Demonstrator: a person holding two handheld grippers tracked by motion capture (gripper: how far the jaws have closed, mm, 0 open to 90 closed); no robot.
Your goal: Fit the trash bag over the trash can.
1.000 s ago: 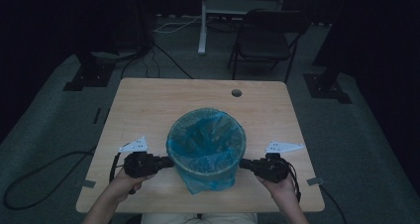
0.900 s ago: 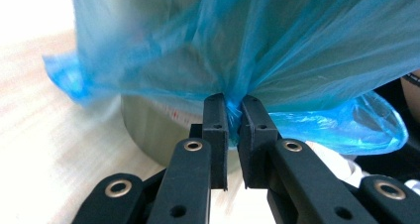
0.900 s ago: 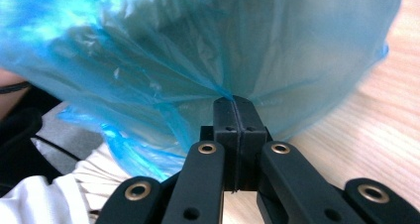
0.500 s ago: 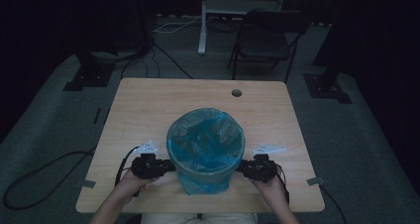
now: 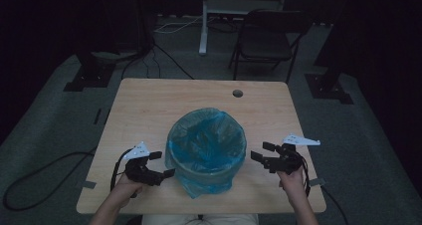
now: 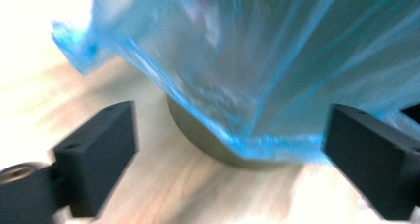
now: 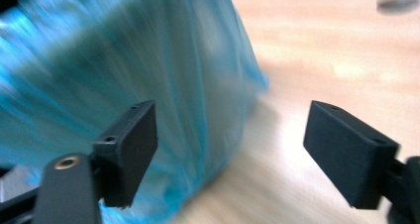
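1. Bin [image 5: 206, 145] stands on the table [image 5: 149, 110], near the front edge and about mid-width. Round, grey-walled, upright.
2. Blue bag [image 5: 209, 182] lines the bin; its edge is folded over the rim and hangs down the outside, loose folds reaching the tabletop on the near side. Inside, only crumpled bag shows; contents cannot be told.
3. Left gripper [image 5: 161, 164] sits at the bin's 8 o'clock, jaws spread wide and holding nothing, one jaw tip just beside the hanging bag. In the left gripper view the bag and the bin's grey base lie between the open jaws.
4. Right gripper [image 5: 263, 152] sits at the bin's 3 o'clock, a little apart from it, jaws also wide and empty.
5. Cable hole [image 5: 237, 93] in the table at the bin's 1 o'clock.
6. Chair [image 5: 268, 38] on the floor beyond the table.
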